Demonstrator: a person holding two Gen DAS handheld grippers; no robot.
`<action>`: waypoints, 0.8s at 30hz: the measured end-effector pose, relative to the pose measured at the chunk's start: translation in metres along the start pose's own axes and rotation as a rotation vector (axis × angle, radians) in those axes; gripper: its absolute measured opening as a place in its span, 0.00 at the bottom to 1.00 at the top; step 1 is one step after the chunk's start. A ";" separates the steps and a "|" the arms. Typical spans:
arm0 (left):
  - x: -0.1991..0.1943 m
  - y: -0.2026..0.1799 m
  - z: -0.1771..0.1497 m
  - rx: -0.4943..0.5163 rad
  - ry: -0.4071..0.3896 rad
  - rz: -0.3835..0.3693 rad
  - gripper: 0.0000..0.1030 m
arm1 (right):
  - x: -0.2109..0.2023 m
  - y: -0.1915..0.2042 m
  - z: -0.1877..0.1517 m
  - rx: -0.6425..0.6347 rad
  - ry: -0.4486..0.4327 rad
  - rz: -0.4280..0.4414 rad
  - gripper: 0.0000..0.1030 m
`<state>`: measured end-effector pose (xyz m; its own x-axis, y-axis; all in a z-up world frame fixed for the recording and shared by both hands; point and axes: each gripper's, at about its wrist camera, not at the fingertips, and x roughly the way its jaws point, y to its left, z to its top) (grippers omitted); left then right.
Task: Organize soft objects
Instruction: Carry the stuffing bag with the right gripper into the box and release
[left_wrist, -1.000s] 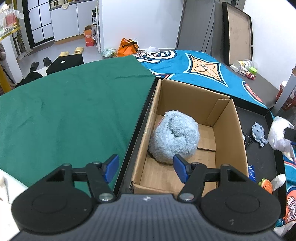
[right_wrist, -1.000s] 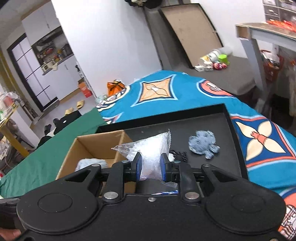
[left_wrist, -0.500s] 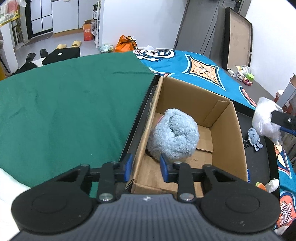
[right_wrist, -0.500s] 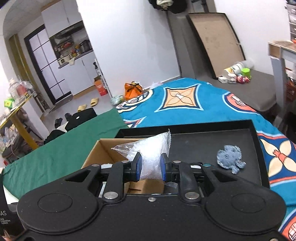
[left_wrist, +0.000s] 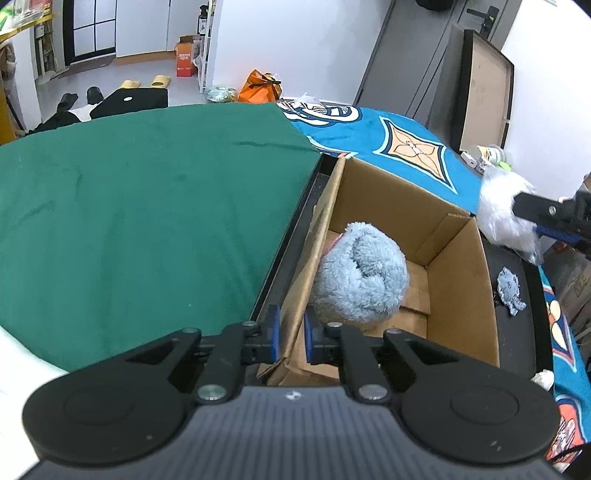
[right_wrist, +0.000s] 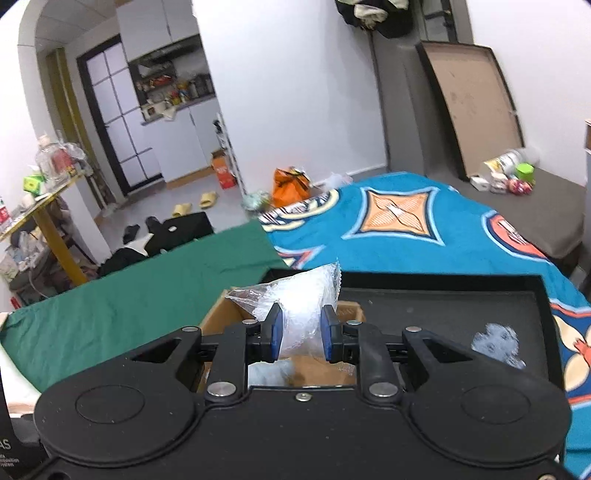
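An open cardboard box (left_wrist: 458, 284) stands on a black tray (left_wrist: 284, 254) and holds a fluffy light-blue plush roll (left_wrist: 360, 273). My left gripper (left_wrist: 291, 334) is shut on the box's near left wall. My right gripper (right_wrist: 300, 332) is shut on a clear plastic bag of white stuffing (right_wrist: 295, 299) and holds it in the air above the box's right side; the bag also shows in the left wrist view (left_wrist: 502, 218). A small blue-grey plush octopus (right_wrist: 496, 343) lies on the tray to the right of the box.
A green cloth (left_wrist: 140, 229) covers the surface left of the tray, a blue patterned blanket (right_wrist: 406, 221) lies behind it. A small white toy (left_wrist: 542, 378) lies at the tray's near right. A board (right_wrist: 469, 107) leans on the far wall.
My left gripper closed from wide open onto the box's left wall. My right gripper rose and moved left with the bag, from over the tray to above the box.
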<state>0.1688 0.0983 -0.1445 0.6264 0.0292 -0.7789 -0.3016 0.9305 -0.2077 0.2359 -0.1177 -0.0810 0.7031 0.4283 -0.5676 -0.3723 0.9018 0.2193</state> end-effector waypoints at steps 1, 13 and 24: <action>0.000 0.001 0.000 -0.005 -0.002 -0.002 0.12 | 0.001 0.001 0.001 -0.007 -0.007 0.002 0.27; -0.001 0.002 0.002 -0.026 0.014 -0.003 0.13 | 0.005 -0.009 -0.020 0.012 0.104 -0.056 0.47; -0.011 -0.008 0.002 0.035 0.005 0.018 0.38 | -0.021 -0.035 -0.048 0.108 0.142 -0.131 0.51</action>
<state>0.1661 0.0911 -0.1329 0.6180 0.0442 -0.7850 -0.2870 0.9422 -0.1729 0.2051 -0.1612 -0.1146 0.6460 0.3016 -0.7012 -0.2109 0.9534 0.2157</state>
